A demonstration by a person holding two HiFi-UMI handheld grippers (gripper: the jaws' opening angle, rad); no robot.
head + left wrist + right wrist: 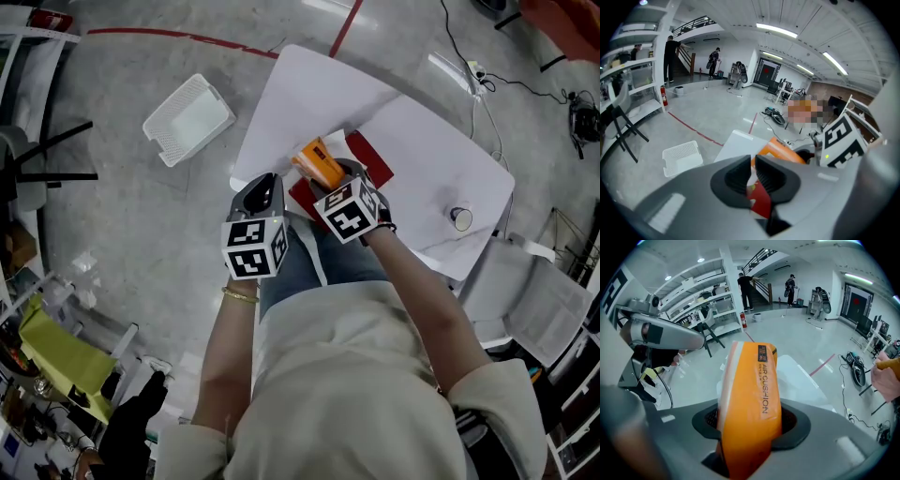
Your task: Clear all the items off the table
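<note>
1. Your right gripper (750, 425) is clamped around the orange packet (751, 399), jaws about half wide with the pads pressing on its sides. The packet stands up out of the jaws, over the near edge of the table (309, 94).
2. Your left gripper (753, 165) is nearly closed, pinching the thin edge of a red packet (760, 202). From the head view that red packet (371, 157) lies at the near edge too, just beside the orange one. I cannot tell whether it is clear of the tabletop.
3. The step in hand looks like the lift-off: both pieces are gripped and ready to leave the table together.
4. The likely drop spot is the white basket (187, 119) on the floor, well apart from the table's left edge. Carry both over there, and watch the red packet, since a pinch on a thin edge may let it swing or slip.
5. One small round thing (460, 218) sits near the table's right edge, so the table isn't cleared yet. Come back for it after you release.
</note>
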